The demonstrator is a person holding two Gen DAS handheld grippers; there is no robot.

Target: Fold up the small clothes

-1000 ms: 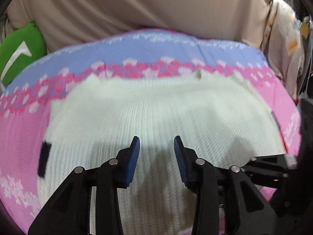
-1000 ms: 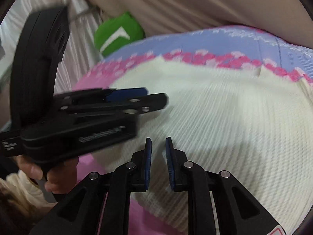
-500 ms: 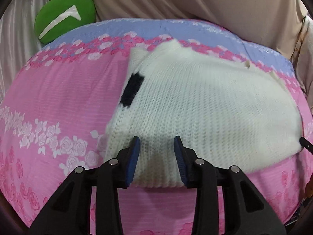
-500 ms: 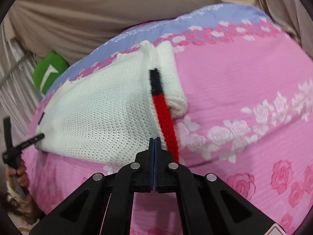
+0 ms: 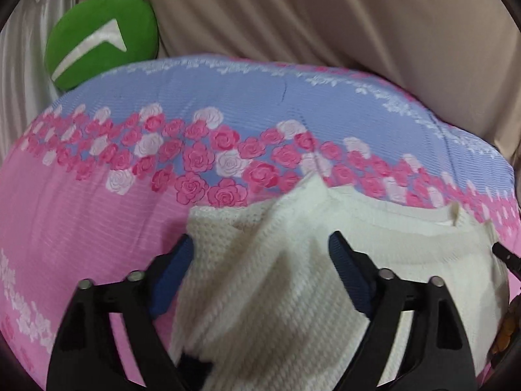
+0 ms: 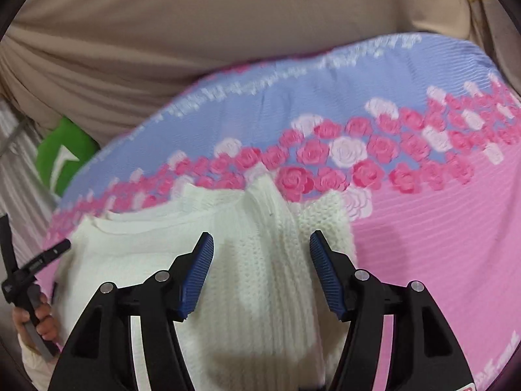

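Note:
A cream knitted sweater [image 5: 293, 277] lies on the pink and blue rose-print bedspread [image 5: 97, 211]. My left gripper [image 5: 260, 257] is open, its blue pads either side of the sweater's left shoulder fold, just above the knit. In the right wrist view the same sweater [image 6: 260, 260] lies below my right gripper [image 6: 262, 254], which is open and straddles a raised fold at the sweater's right side. The left gripper's body and the hand that holds it [image 6: 32, 293] show at the left edge of the right wrist view.
A green cushion [image 5: 101, 36] rests at the bed's far left corner against a beige curtain [image 5: 325, 16]. It also shows in the right wrist view [image 6: 62, 153]. The bedspread [image 6: 439, 244] stretches to the right of the sweater.
Both grippers have moved up to the sweater's far end and opened wide; the right one was shut half a second ago. The sweater's sides now lie folded inward.

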